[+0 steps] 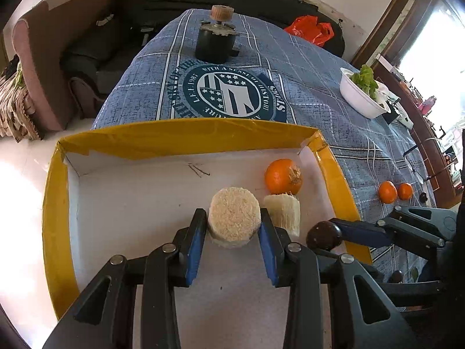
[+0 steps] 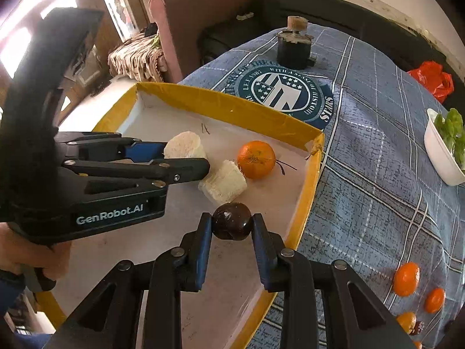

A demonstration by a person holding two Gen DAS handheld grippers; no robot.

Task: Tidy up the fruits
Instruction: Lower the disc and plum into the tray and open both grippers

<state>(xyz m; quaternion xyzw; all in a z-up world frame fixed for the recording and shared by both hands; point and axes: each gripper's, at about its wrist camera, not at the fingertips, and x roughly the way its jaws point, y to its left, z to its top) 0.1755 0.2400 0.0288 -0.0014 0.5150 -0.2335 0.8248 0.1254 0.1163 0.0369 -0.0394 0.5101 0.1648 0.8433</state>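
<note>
the left gripper (image 1: 234, 226) is clamped on a pale fibrous round (image 1: 234, 221) over the yellow-rimmed tray (image 1: 55, 203). the right gripper (image 2: 232, 226) pinches a dark round fruit (image 2: 232, 221) above the tray's right side. just beyond the left fingertips lie a second pale chunk (image 1: 283, 212) and a tangerine (image 1: 283, 176). right of the tray, loose tangerines (image 2: 407, 278) sit on the blue cloth (image 2: 377, 174); farther off stands a black pot (image 1: 215, 43).

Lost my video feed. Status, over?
Left gripper shut on pale round over tray. Right gripper shut on dark fruit at tray's right side. Orange, pale chunk already in. Nothing blocking.
</note>
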